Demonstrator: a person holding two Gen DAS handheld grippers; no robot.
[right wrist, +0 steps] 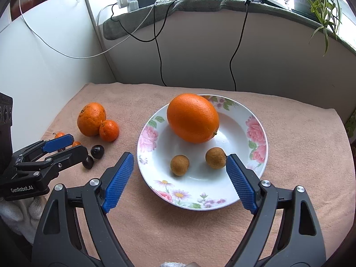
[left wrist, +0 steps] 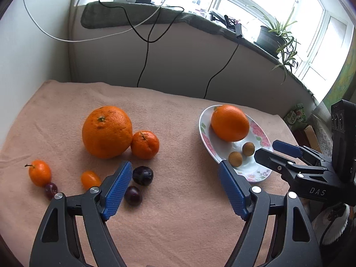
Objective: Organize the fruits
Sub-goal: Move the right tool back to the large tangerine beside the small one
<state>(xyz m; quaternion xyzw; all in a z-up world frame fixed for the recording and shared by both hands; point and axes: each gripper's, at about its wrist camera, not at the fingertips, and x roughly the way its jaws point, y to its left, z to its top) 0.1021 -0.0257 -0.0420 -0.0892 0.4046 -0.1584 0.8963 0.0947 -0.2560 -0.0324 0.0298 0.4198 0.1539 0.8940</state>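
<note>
- Fruits: an orange [right wrist: 192, 118] and two longans [right wrist: 179, 165] share the plate [right wrist: 255, 153], apparently being gathered there.
- Plums [left wrist: 142, 175] wait at the left gripper's [left wrist: 175, 185] eleven o'clock.
- Both it and the right gripper [right wrist: 180, 175] are spread apart, empty.

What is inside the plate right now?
The plate holds one orange and two small brown fruits. The orange hides part of the plate's far rim.

Orange [right wrist: 192, 118] in plate [right wrist: 255, 155], tangerine [right wrist: 109, 130] left (on cloth [right wrist: 178, 233])
</note>
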